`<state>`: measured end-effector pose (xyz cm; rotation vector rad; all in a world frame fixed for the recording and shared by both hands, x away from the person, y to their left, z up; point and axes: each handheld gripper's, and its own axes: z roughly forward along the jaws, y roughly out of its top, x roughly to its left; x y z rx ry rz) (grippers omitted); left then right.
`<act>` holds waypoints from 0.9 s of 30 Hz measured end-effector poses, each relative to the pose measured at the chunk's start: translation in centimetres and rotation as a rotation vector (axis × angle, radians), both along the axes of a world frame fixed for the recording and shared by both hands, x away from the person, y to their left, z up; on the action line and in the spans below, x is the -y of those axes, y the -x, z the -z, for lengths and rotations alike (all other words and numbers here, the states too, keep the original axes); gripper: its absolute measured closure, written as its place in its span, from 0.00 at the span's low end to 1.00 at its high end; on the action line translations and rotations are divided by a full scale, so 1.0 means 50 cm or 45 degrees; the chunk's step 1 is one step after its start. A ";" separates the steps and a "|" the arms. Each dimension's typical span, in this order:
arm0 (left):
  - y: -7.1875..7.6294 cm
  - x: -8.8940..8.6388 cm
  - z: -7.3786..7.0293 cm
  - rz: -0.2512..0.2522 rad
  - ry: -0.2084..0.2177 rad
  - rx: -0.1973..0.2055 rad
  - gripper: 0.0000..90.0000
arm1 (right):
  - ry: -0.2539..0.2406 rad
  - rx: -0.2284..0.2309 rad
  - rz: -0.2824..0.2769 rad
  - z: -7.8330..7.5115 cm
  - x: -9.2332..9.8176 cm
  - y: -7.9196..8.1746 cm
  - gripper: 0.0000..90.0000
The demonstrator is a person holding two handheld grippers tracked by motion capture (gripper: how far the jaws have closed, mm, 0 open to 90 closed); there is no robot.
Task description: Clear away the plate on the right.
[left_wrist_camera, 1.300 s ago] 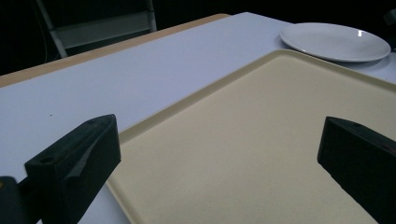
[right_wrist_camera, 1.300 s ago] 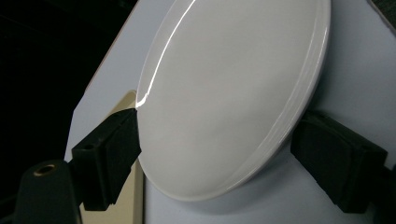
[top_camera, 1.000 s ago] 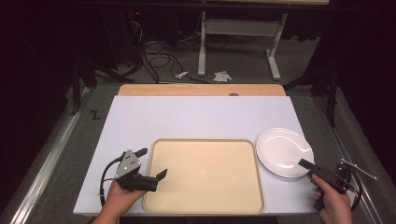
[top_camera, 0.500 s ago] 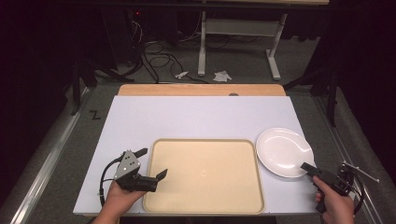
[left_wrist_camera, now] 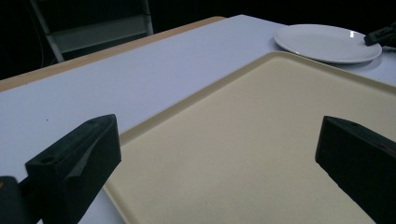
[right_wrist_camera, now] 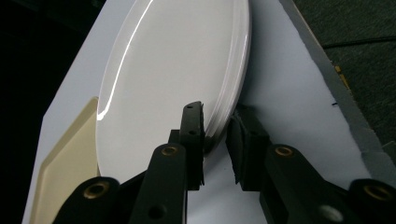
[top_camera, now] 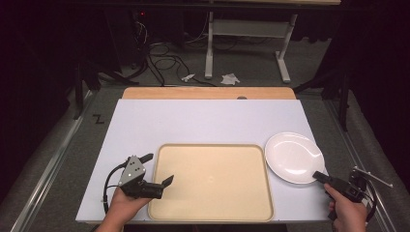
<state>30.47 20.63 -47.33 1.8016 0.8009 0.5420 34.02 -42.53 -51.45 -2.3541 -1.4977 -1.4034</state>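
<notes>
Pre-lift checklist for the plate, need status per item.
1. Right gripper jaws straddle the plate rim, one above, one below; they have just been closing: ok.
2. Pads pressing firmly on the rim: cannot tell.
3. Plate lies on the table, beside the tray, not on it: ok.
4. Tray surface bare for the plate: ok.
5. Left gripper open, over the tray's left edge, apart from the plate: ok.

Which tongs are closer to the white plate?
Right. The right tongs have just been closing on the near rim of the white plate. The left tongs sit open over the left edge of the tan tray, far from the plate.
</notes>
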 end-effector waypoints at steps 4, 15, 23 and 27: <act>0.000 -0.001 -0.001 0.000 0.001 0.002 0.01 | -0.057 -0.014 0.022 0.003 0.005 0.000 0.89; 0.001 -0.003 -0.003 -0.006 0.009 0.007 0.01 | -0.115 0.098 0.066 -0.015 0.010 0.011 0.98; 0.001 -0.005 -0.003 -0.009 0.008 0.006 0.01 | -0.150 0.131 0.072 -0.023 0.012 0.014 0.99; 0.001 -0.005 -0.003 -0.010 0.009 0.008 0.01 | -0.150 0.137 0.076 -0.024 0.015 0.016 0.99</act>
